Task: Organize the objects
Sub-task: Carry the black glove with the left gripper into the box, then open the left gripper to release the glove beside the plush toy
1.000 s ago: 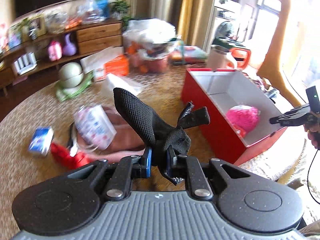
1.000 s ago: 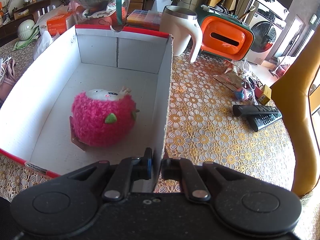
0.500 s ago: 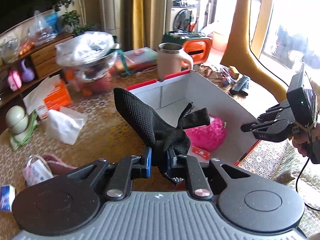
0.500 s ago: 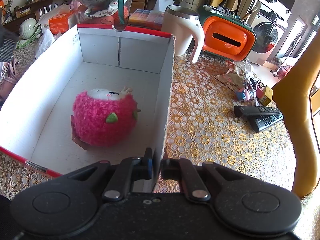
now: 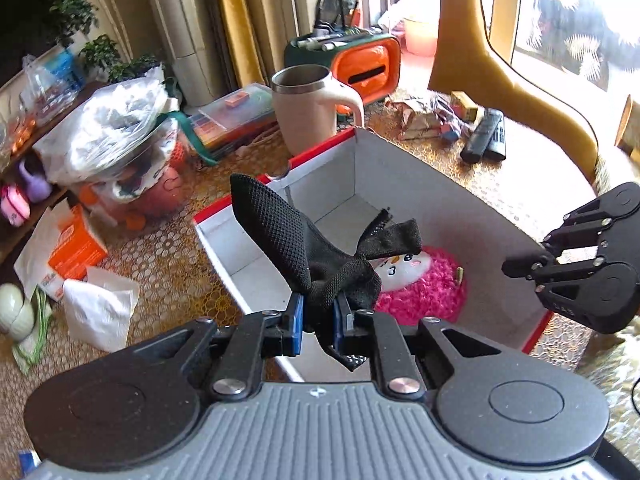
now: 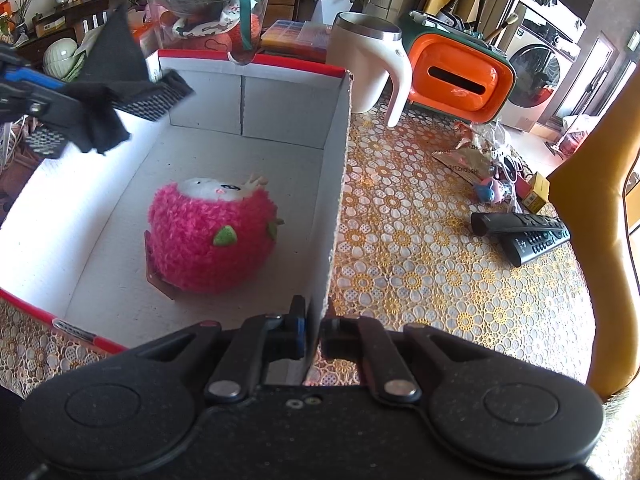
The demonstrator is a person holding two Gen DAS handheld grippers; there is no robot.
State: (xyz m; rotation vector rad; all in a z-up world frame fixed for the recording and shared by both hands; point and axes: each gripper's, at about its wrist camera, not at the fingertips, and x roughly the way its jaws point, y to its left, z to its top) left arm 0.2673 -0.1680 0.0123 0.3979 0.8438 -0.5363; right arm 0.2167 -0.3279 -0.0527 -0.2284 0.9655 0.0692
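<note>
Nearest to me, the left gripper (image 5: pixel 318 322) is clamped on a black mesh cloth (image 5: pixel 304 248), bunched between its blue pads, one broad flap standing up to the left and a narrower strap sticking out to the right. It hangs over the box's near left wall, so the open box (image 5: pixel 400 184) lies straight ahead and below; by my reckoning the drop needs little more than a short carry forward and a release.

The right gripper (image 6: pixel 314 330) is pinched tight on the box's right wall near its front corner, holding the white, red-rimmed box in place, and has no free pads to help with the cloth. So the left is the working hand.

Inside, a pink plush toy (image 6: pixel 212 236) sits toward the front right of the floor; the left and rear floor is bare, the better landing spot. The loose strap might snag the wall on the way in.

Beyond the box's far right corner on the table stands a cream mug (image 5: pixel 312 108), then an orange holder (image 5: pixel 366 66); two remotes (image 6: pixel 524 236) lie toward the table's right edge, well apart from the box.
</note>
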